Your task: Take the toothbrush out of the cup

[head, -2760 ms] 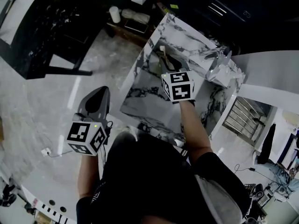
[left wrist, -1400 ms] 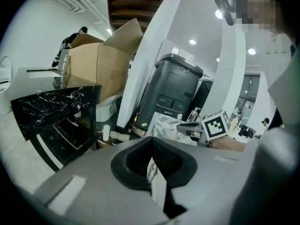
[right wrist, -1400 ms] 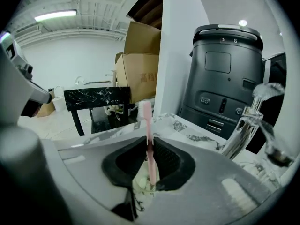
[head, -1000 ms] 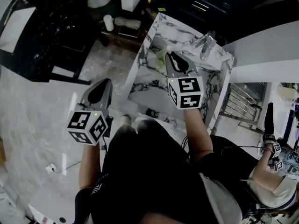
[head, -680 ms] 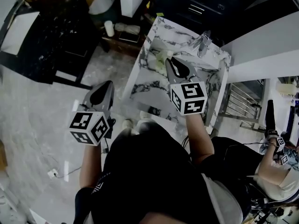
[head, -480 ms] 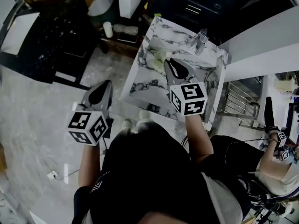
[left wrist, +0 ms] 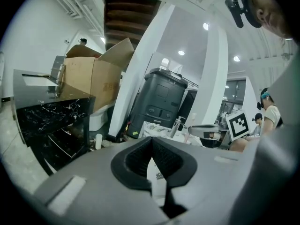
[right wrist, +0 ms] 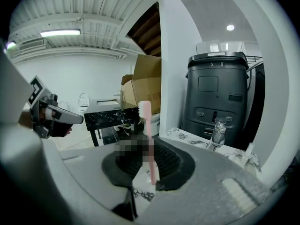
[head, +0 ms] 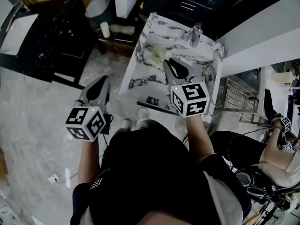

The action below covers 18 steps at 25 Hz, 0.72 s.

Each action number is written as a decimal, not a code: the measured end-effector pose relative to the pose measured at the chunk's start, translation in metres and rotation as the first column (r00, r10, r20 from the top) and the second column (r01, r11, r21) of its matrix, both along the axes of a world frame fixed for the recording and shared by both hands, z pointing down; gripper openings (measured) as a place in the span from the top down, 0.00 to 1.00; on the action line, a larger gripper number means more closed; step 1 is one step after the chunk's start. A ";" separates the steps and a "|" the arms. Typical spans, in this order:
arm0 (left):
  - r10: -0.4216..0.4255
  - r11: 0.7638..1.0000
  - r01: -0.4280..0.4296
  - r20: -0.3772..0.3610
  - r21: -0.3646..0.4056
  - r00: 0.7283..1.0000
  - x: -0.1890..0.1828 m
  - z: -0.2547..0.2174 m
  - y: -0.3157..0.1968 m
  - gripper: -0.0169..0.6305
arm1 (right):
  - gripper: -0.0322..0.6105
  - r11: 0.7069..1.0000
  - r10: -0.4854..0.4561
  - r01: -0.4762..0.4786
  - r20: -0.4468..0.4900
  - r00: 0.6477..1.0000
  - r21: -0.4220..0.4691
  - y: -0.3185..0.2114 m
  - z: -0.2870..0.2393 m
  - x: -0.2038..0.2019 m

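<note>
In the right gripper view a pink toothbrush (right wrist: 148, 139) stands upright between the jaws, bristles at the top, with my right gripper (right wrist: 142, 150) shut on its handle. The head view shows that gripper (head: 167, 62) above the white marble vanity (head: 145, 81), near a pale object (head: 157, 55) that may be the cup; I cannot tell for sure. My left gripper (head: 103, 79) hangs over the floor left of the vanity. Its jaws (left wrist: 152, 142) meet at the tips with nothing held.
A chrome faucet (head: 194, 33) stands at the vanity's back. A black marble table (head: 47, 32) and a white bottle (head: 104, 29) are at the left. A metal rack (head: 239, 97) and a seated person (head: 262, 153) are on the right. A dark bin (left wrist: 164, 97) and cardboard box (left wrist: 93, 78) lie ahead.
The vanity has slid up and away in the head view. My right gripper has drawn back from the basin's far side toward its front. The left gripper has barely moved.
</note>
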<state>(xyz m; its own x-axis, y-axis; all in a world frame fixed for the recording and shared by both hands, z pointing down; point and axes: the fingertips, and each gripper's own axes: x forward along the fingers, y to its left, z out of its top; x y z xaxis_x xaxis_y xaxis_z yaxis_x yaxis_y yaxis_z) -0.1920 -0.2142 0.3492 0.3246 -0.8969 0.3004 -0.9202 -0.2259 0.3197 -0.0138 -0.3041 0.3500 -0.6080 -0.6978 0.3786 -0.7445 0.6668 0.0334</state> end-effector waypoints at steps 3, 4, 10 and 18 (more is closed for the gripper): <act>0.004 1.000 -0.004 -0.001 0.007 1.000 0.002 -0.002 0.002 0.95 | 0.88 1.000 -0.003 0.003 0.006 1.000 0.001 0.006 -0.002 0.001; 0.004 1.000 -0.004 -0.002 0.009 1.000 0.002 -0.002 0.003 0.95 | 0.88 1.000 -0.003 0.003 0.007 1.000 0.001 0.008 -0.003 0.001; -0.010 1.000 0.011 -0.010 0.018 1.000 -0.004 -0.004 0.009 0.95 | 0.88 1.000 -0.007 0.007 0.011 1.000 0.004 0.017 -0.006 0.000; -0.038 0.998 0.039 -0.021 0.039 0.999 -0.009 -0.007 0.013 0.95 | 0.88 1.000 -0.016 0.016 0.022 1.000 0.000 0.024 -0.007 -0.003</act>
<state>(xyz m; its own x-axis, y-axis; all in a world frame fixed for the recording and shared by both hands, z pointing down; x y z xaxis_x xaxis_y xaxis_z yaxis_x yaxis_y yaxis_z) -0.2006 -0.2008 0.3423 0.2953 -0.9199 0.2581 -0.9217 -0.2033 0.3302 -0.0163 -0.2800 0.3430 -0.6272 -0.6878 0.3654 -0.7342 0.6787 0.0175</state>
